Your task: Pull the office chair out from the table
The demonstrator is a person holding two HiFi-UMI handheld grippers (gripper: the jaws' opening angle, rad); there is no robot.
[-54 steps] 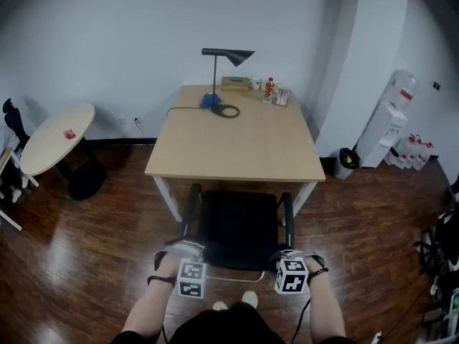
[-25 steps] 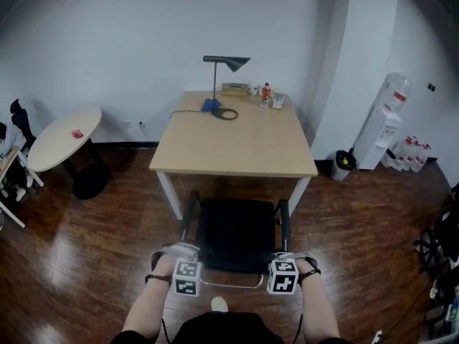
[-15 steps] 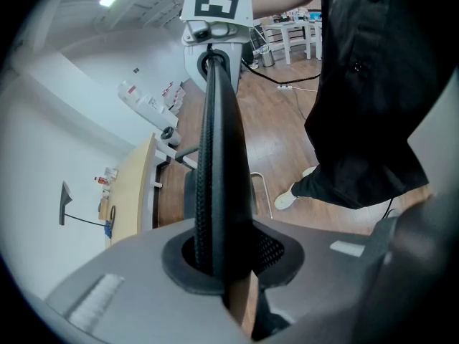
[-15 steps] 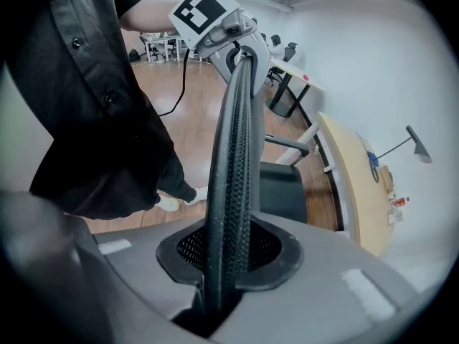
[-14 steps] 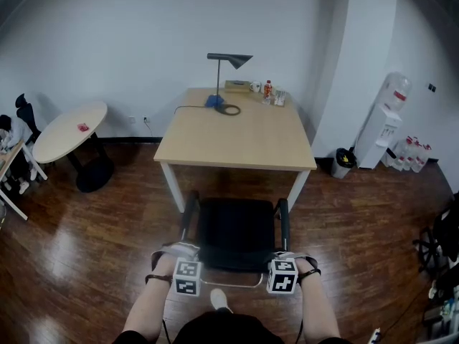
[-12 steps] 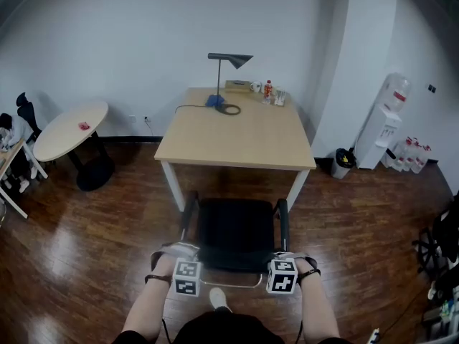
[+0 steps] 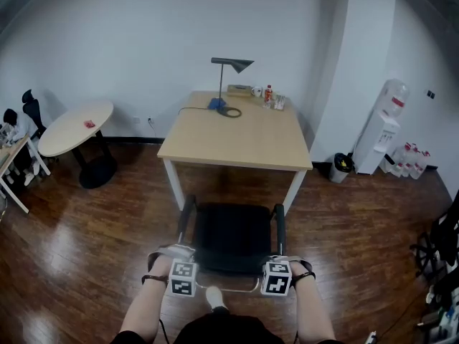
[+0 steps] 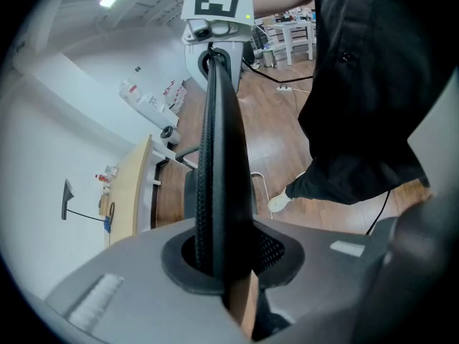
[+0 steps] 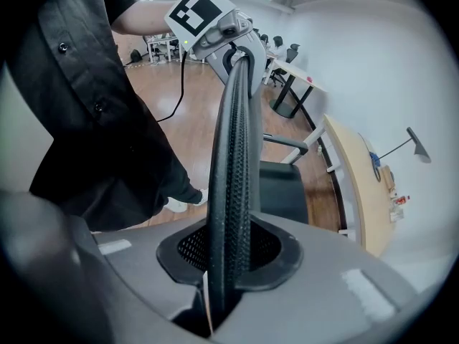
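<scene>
Two grippers grip the office chair (image 7: 233, 235) by its mesh backrest (image 8: 219, 156): the left gripper (image 7: 178, 258) is clamped on the top edge at one end, the right gripper (image 7: 278, 262) at the other. The chair stands at six o'clock from the table (image 7: 237, 135), its seat clear of the table's near edge. Bare wooden floor (image 7: 93, 228) lies open at three and nine o'clock, and a round table (image 7: 75, 127) stands well off at ten.

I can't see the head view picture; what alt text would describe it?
A person looks down at a black office chair, its back clamped by the left gripper and right gripper. Beyond it stands a wooden table with a lamp.
</scene>
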